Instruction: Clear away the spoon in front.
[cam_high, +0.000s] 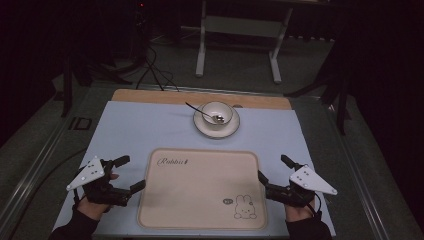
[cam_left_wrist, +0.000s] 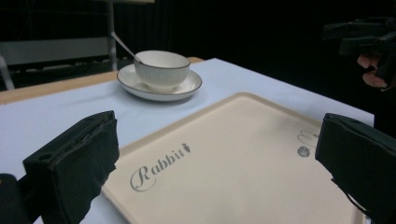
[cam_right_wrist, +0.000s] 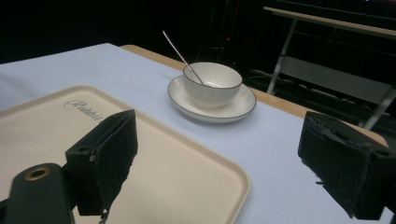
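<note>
Nearest us in the high view, our left tongs (cam_high: 126, 172) sit just off the left edge of the beige tray (cam_high: 200, 200), jaws spread wide and holding nothing. In the left gripper view the two black jaws stand far apart, with the tray's "Rabbit" lettering between them.

The tray lies flat on the pale blue surface (cam_high: 150, 130), its near edge close to the surface's front edge. A narrow strip of bare cloth runs along each side of it, where our hands rest. Beyond its far edge there is a clear band of cloth before the saucer (cam_high: 202, 129), which carries the cup (cam_high: 216, 113); a spoon (cam_high: 197, 110) leans in the cup, its handle pointing up and to the left. The saucer sits near the back, close to the wooden strip at the surface's rear.

Our right tongs (cam_high: 272, 173) mirror the left, just off the tray's right edge, jaws also wide apart and empty. In the right gripper view the tray's corner lies between the jaws.

The room behind is dark; we make out a metal frame and cables, little else. The tray's near corners are cut off in both gripper views.
</note>
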